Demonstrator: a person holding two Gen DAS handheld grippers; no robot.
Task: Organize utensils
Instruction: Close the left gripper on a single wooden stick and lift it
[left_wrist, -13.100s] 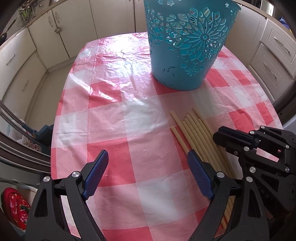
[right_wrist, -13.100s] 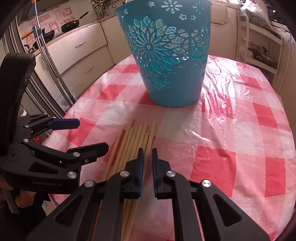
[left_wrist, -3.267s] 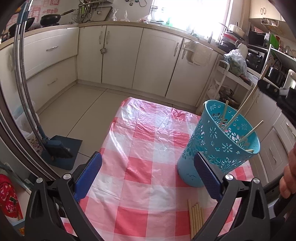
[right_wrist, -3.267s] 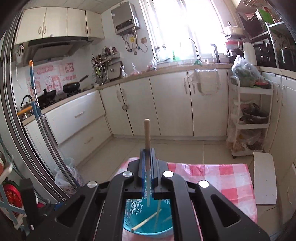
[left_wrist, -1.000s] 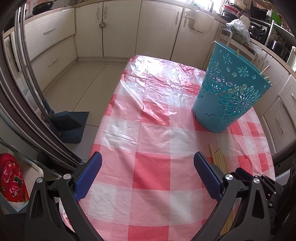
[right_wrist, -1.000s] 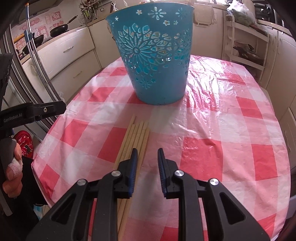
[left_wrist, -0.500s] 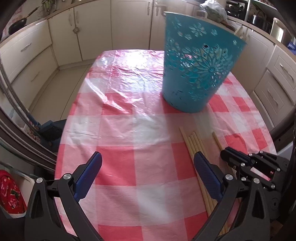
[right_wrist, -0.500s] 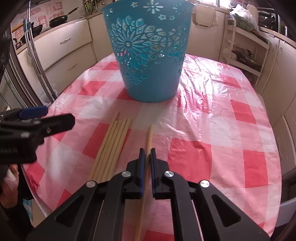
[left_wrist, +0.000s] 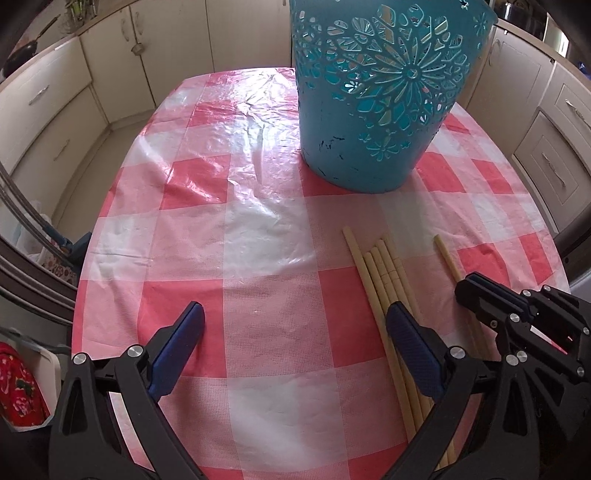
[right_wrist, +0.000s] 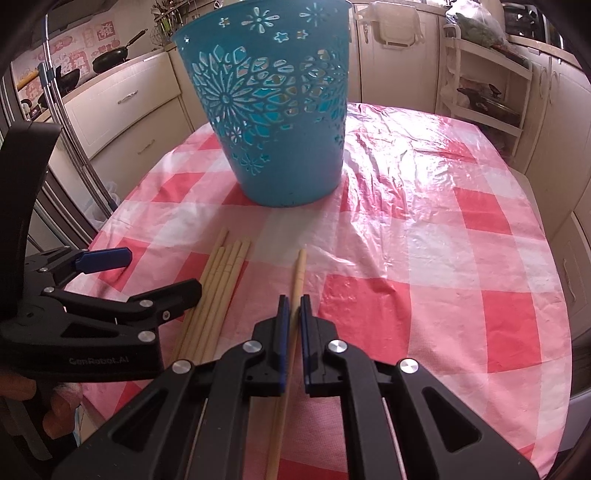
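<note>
here, in the left wrist view, the left claw (left_wrist: 291, 354) stands wide open and holds nothing; it hangs over the checked cloth of the bench (left_wrist: 258, 229), on the near side of the blue basket (left_wrist: 373, 110). the bundle of chopsticks (left_wrist: 384, 280) lies flat, nearer than the basket, beside the right blue pad of this claw. one single chopstick (left_wrist: 447, 258) lies apart from the bundle, and the right claw (left_wrist: 476, 291) is closed around it. i think it was pulled aside so that only one stick is gripped.

next, in the right wrist view, the right claw (right_wrist: 291, 306) is closed tight on the single chopstick (right_wrist: 298, 273), which passes between the two pads. its long axis runs along the fingers, and its far end points toward the blue basket (right_wrist: 273, 110), stopping well short of the base. the bundle (right_wrist: 221, 280) lies just left of it, nearly parallel, pointing the same way. the left claw (right_wrist: 147, 277) waits beside the bundle, probably leaving room. the basket stands upright, so the stick will likely need tilting to go in.
</note>
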